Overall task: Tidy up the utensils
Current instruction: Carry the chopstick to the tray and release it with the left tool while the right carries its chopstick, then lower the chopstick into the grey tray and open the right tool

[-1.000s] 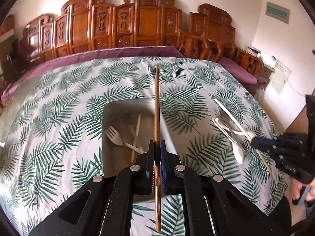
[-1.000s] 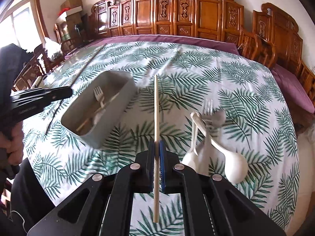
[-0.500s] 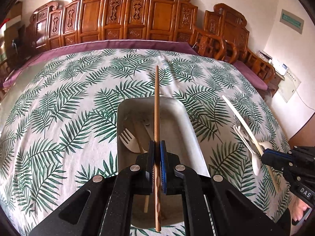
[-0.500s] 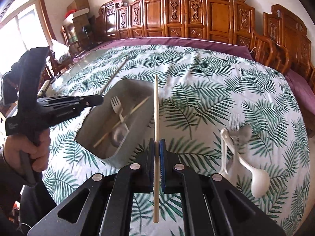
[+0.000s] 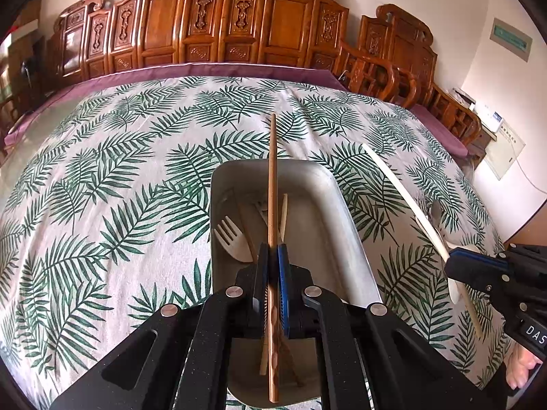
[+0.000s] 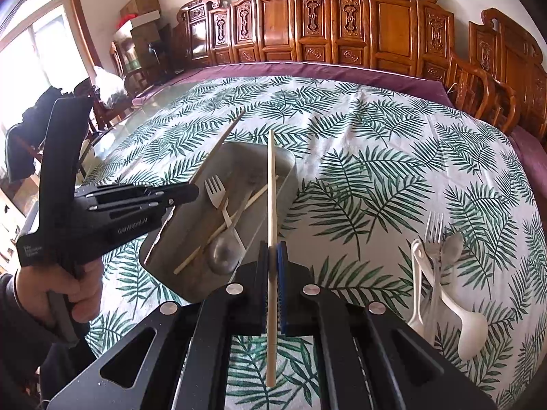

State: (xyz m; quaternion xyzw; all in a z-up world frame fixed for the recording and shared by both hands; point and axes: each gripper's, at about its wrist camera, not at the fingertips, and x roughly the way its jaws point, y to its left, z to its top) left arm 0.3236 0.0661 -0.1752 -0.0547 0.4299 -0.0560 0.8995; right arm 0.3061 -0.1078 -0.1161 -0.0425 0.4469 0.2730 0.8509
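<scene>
My left gripper [image 5: 272,251] is shut on a brown carved chopstick [image 5: 272,171] and holds it over the grey rectangular tray [image 5: 318,177]. The tray holds a pale fork [image 5: 232,239], chopsticks and a metal spoon [image 6: 224,254]. My right gripper [image 6: 272,249] is shut on a pale chopstick [image 6: 271,177] whose tip reaches over the tray's right wall [image 6: 273,218]. In the right wrist view the left gripper [image 6: 191,193] and its brown chopstick [image 6: 222,147] hang above the tray. The left wrist view shows the right gripper [image 5: 451,263] holding the pale chopstick [image 5: 396,184].
A small pile of white forks and spoons [image 6: 441,283] lies on the leaf-print tablecloth [image 6: 393,157] to the right of the tray. Carved wooden chairs [image 6: 342,24] line the far edge. A hand [image 6: 68,290] grips the left tool's handle.
Both grippers have come closer to the tray. The brown chopstick now hangs over the tray's inside, and the pale chopstick has moved left from over the cloth to the tray's right wall.
</scene>
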